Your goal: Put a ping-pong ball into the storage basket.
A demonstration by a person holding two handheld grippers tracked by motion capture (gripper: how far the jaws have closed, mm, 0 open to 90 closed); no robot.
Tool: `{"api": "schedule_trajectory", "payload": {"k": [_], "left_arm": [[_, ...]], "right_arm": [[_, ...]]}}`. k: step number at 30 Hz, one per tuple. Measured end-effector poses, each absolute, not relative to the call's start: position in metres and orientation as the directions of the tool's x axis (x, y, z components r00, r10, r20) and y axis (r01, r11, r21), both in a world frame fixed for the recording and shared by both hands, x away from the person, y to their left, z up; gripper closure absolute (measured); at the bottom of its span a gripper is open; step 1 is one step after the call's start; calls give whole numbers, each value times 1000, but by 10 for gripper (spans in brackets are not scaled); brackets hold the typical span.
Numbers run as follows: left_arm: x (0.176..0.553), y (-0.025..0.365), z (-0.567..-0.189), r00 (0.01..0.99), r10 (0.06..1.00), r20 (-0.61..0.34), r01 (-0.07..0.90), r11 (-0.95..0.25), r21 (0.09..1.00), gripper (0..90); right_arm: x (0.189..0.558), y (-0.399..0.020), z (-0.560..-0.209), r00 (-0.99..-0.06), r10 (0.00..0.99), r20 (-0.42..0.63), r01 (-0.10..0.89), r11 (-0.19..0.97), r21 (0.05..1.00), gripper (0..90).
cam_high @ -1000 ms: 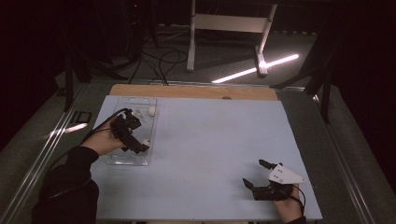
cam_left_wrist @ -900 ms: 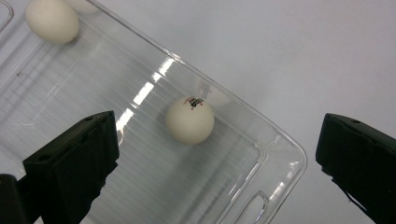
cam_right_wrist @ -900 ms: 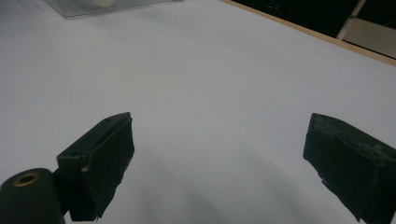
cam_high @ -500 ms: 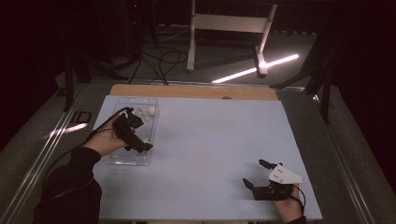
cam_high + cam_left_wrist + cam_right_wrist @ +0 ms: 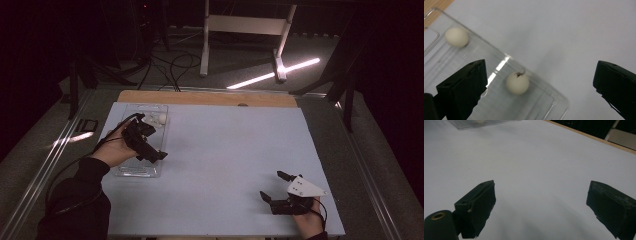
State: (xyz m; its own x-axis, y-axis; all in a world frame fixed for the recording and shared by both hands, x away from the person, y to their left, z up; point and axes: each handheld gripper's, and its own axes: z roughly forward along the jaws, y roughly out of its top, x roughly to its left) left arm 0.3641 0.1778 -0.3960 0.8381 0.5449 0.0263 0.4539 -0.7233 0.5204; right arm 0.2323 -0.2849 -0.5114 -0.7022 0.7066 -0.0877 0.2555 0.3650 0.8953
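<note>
We hold our left hand-held gripper (image 5: pixel 161 155) over the clear tray (image 5: pixel 131 171) on the left side of the bench (image 5: pixel 225 150). Its jaws are wide apart and hold nothing. In the left gripper view a little white ball (image 5: pixel 517 83) sits in the tray, between our two jaws but closer to the left one. It rests near the tray's clear wall. A second white ball (image 5: pixel 456 37) sits farther off in the same tray, well apart from the first.

We think the job now is to pick up the near ball. To do it well, we should slide the left hand-held gripper a bit so the ball sits right in the middle of the jaws. Then we go down slowly. One jaw must drop inside the tray and not bump the wall. We close softly, because a round ball can pop out or roll away if we squeeze it off to one side.

The ball looks round, smooth and creamy white. It has a small dark mark on top. It looks light and easy to roll. The tray is see-through and shiny, so its edges are hard to spot.

Our right hand-held gripper (image 5: pixel 274 186) rests low at the near right of the bench, far from the tray. Its jaws are also wide apart, with nothing between them.
</note>
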Motion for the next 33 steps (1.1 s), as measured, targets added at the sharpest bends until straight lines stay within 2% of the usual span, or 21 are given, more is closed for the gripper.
{"api": "schedule_trajectory", "payload": {"k": [33], "left_arm": [[344, 117, -402, 895, 444, 40, 355, -764, 540, 6]], "right_arm": [[232, -285, -511, -704, 705, -89, 253, 365, 896, 85]]}}
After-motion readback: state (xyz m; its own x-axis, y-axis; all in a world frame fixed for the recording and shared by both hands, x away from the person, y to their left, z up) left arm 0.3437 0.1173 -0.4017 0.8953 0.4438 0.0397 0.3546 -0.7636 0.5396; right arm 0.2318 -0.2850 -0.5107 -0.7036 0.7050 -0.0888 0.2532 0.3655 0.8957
